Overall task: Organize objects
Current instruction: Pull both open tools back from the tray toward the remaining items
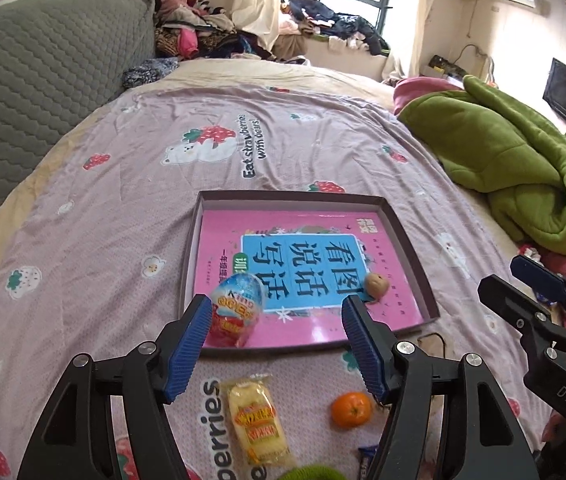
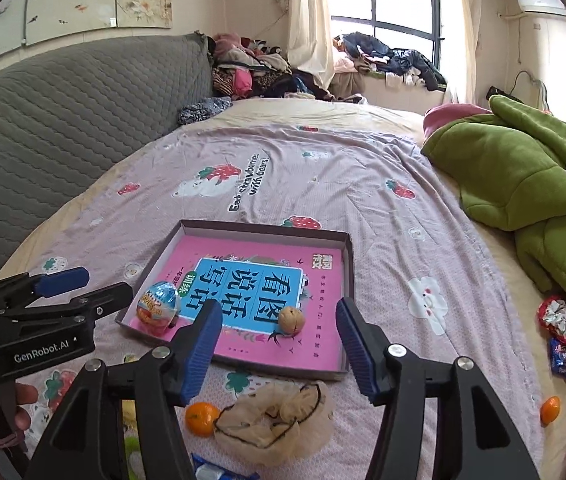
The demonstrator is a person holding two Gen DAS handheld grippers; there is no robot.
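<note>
Black tool (image 1: 275, 344) frames — ribbed blue pads, silver screws, seemingly "GenRobot.AI" lettering.

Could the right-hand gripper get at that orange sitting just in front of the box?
Probably yes. The right gripper is open and empty, and the orange lies bare on the bedspread below it, though a crumpled net bag touches one side.

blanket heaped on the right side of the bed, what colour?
Green. The blanket is plain, with no print on it; the right wrist view shows it best.

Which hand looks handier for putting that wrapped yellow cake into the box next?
Probably the left. The yellow cake lies just below its open fingers; in the right view it barely shows. The box is straight ahead.
</note>
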